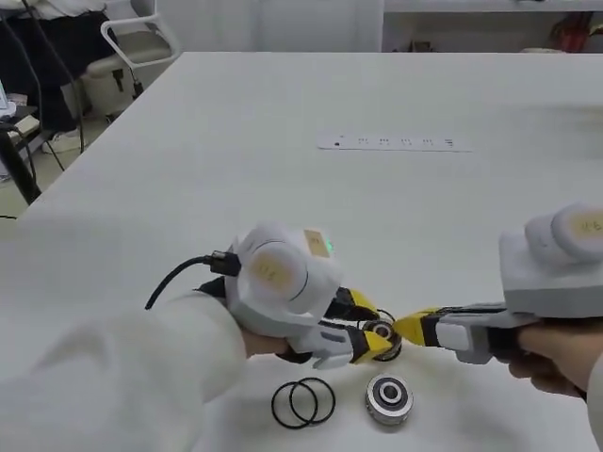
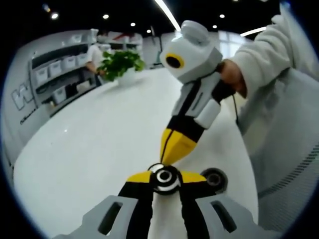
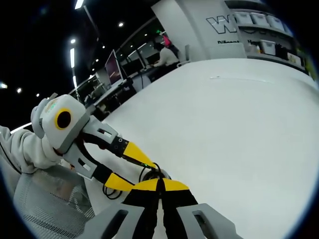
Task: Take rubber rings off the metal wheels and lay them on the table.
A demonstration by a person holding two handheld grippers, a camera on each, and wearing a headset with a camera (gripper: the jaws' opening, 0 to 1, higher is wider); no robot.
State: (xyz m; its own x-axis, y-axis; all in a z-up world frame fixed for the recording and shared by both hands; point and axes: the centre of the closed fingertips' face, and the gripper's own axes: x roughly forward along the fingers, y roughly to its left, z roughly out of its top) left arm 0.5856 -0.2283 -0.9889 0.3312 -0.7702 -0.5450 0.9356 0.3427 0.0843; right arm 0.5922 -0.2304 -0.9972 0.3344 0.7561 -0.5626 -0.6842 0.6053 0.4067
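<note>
Shelves beyond the table are carrying white bins; their contents are too small to tell.

- Left hand-held gripper is clamping a metal wheel between its yellow tips, close to the near edge of the table.
- Right hand-held gripper is pointing in from the right, jaws pressed together. Its tip is touching the held wheel's rim; whether a ring is pinched there, cannot tell.
- Two rubber rings are lying overlapped on the table, right by the near edge.
- Second metal wheel is lying flat just beside the rings, nearer the right edge.
- Bare surface is stretching across the middle and far side of the table.
- Power strip is lying toward the far edge, well apart from the work.
- Black cable is trailing from the left hand-held gripper's body toward the left edge.
- Office chair is standing off the far left corner.
- Potted plant is sitting at one end of the table.
</note>
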